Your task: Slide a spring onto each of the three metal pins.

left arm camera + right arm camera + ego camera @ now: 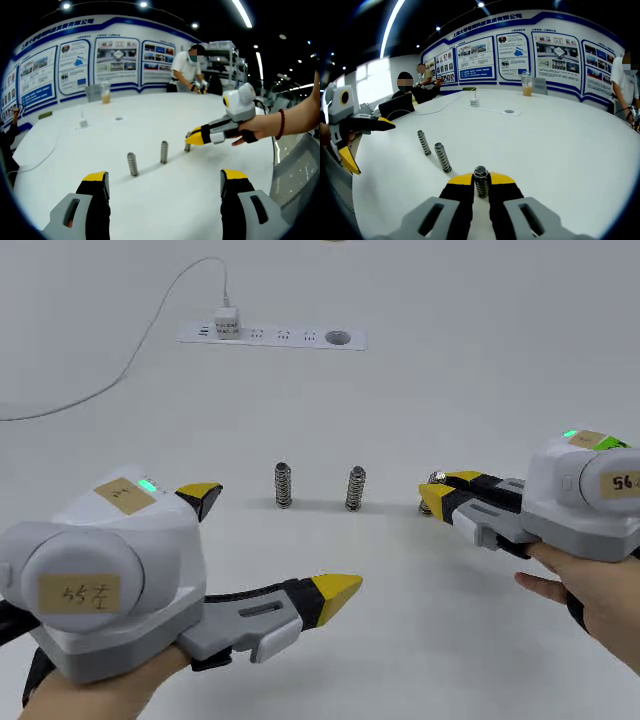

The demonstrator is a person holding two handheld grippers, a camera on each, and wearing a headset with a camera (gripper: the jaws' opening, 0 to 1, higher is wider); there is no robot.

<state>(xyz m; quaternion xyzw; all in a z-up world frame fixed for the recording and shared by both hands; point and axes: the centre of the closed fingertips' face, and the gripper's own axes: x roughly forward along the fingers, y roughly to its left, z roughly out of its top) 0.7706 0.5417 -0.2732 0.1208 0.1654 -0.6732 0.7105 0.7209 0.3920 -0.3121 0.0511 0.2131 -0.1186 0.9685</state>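
My right gripper (pixel 440 492) is clamped on the third spring (pixel 480 181), well in from the bench's (pixel 450 390) front edge — if I let go skewed, a jaw could snag and topple it. My left gripper (pixel 270 538) gapes wide — idle, nearer that edge.

Bare worktop (pixel 420 640) is lying open in the near middle, between the wide-gaping left tool (pixel 280 538) and the right tool (pixel 434 490). Farther back, the left spring (pixel 283 485) and middle spring (pixel 355 488) are standing upright with a gap between them. The right tool is pinching the right spring (pixel 481 182), blocking that side. A power strip (pixel 272 336) and its cable (pixel 130 355) are crossing the far left.
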